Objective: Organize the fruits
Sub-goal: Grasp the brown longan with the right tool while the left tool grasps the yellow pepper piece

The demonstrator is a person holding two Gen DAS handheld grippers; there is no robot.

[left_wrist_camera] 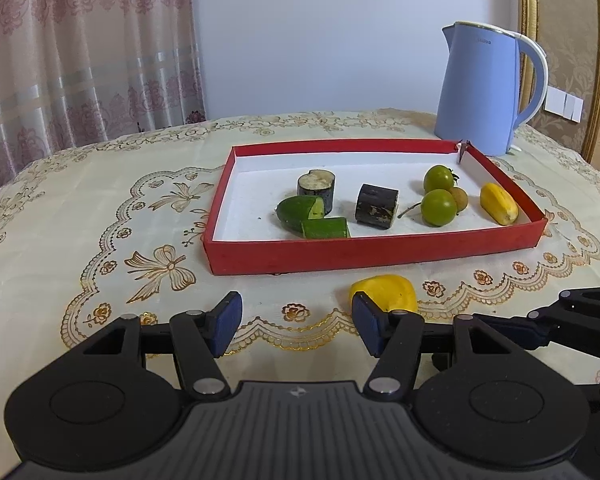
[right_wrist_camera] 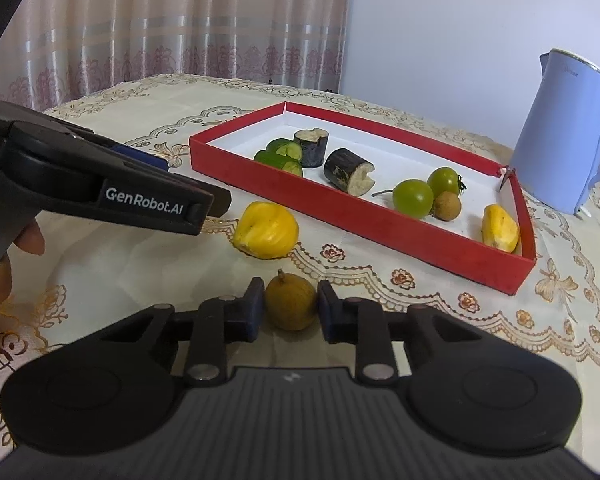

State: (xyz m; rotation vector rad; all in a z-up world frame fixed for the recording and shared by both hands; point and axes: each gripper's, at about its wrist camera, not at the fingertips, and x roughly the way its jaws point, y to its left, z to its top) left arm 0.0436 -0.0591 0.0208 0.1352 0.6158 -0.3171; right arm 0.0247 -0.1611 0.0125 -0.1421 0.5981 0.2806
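Longan [right_wrist_camera: 290,301] round, brown-yellow, stem up, pinched btwn right tongs [right_wrist_camera: 291,307]; left tongs [left_wrist_camera: 296,324] spread, empty.

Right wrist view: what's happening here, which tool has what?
A person is sorting produce into the red tray with two handheld tools. The right tool is shut on a small brown longan down at the tablecloth. The left tool hangs open and holds nothing, just short of a yellow fruit piece lying outside the tray. Inside the tray are cucumber pieces, two dark chunks, two green tomatoes, another longan and another yellow piece.
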